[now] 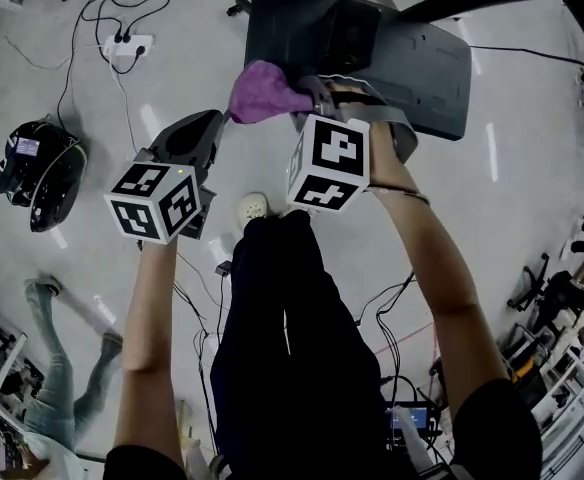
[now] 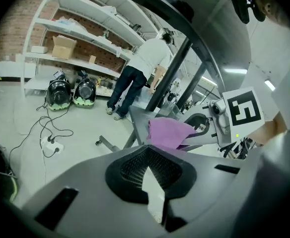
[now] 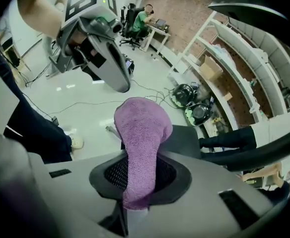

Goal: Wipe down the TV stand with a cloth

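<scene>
Our right hand-held gripper (image 1: pixel 312 96) is clamped on a purple terry cloth (image 1: pixel 262 90), held at the near corner of the dark grey metal TV stand base (image 1: pixel 422 63). Our left hand-held gripper (image 1: pixel 194 136) hangs just beside it, jaws apart. A white power strip (image 1: pixel 127 46) lies on the pale glossy floor (image 1: pixel 532 178).

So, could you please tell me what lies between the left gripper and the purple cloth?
Nothing. In the head view only bare floor shows between the left gripper and the cloth, which the right gripper holds.
</scene>
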